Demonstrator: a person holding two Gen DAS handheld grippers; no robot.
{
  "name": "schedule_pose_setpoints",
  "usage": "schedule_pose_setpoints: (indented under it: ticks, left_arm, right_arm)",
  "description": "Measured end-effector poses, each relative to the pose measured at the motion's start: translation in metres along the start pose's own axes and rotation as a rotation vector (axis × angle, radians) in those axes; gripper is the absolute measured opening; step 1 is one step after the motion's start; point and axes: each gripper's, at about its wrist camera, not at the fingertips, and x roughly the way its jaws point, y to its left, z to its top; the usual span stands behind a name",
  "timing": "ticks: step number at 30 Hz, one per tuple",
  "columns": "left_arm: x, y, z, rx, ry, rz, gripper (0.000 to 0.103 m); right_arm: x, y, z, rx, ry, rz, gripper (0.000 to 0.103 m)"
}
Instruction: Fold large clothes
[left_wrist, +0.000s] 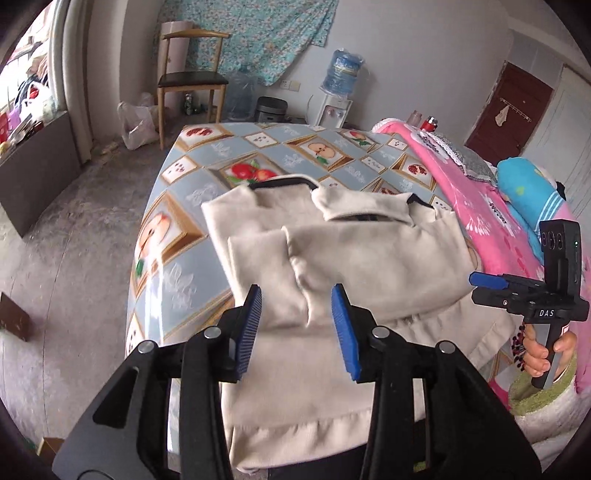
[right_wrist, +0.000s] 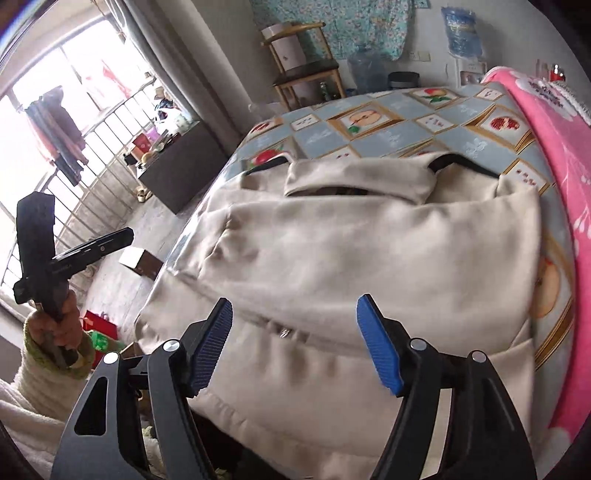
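Observation:
A large cream garment with black trim lies partly folded on a table covered by a fruit-patterned cloth. Its sleeves are laid across the body and its hem hangs over the near edge. My left gripper hovers over the near part, open, with nothing between its blue pads. In the right wrist view the garment fills the middle, and my right gripper stands open above it, holding nothing. Each gripper also appears in the other's view, held by a hand: the right one, the left one.
A pink blanket lies along the table's right side with a blue pillow. Beyond the table stand a wooden chair and a water dispenser. On the floor to the left are a dark cabinet and a cardboard box.

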Motion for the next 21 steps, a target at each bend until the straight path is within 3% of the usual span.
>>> schedule_pose_setpoints:
  ticks: [3,9,16,21]
  left_arm:
    - [0.002,0.006,-0.042,-0.026,0.040,0.025,0.038]
    - [0.010,0.010,-0.092,-0.037,0.057,0.128,0.038]
    - [0.009,0.021,-0.083,-0.018,0.018,0.140,0.038]
    - [0.028,0.034,-0.076,-0.029,0.103,0.063,0.038]
  right_arm:
    - [0.023,0.023,-0.022,0.007,0.055,0.041,0.069]
    - [0.052,0.060,-0.047,-0.064,0.106,-0.018,0.069]
    - [0.055,0.064,-0.048,-0.087,0.123,-0.020,0.069]
    - [0.064,0.055,-0.045,-0.043,0.135,0.006,0.069]
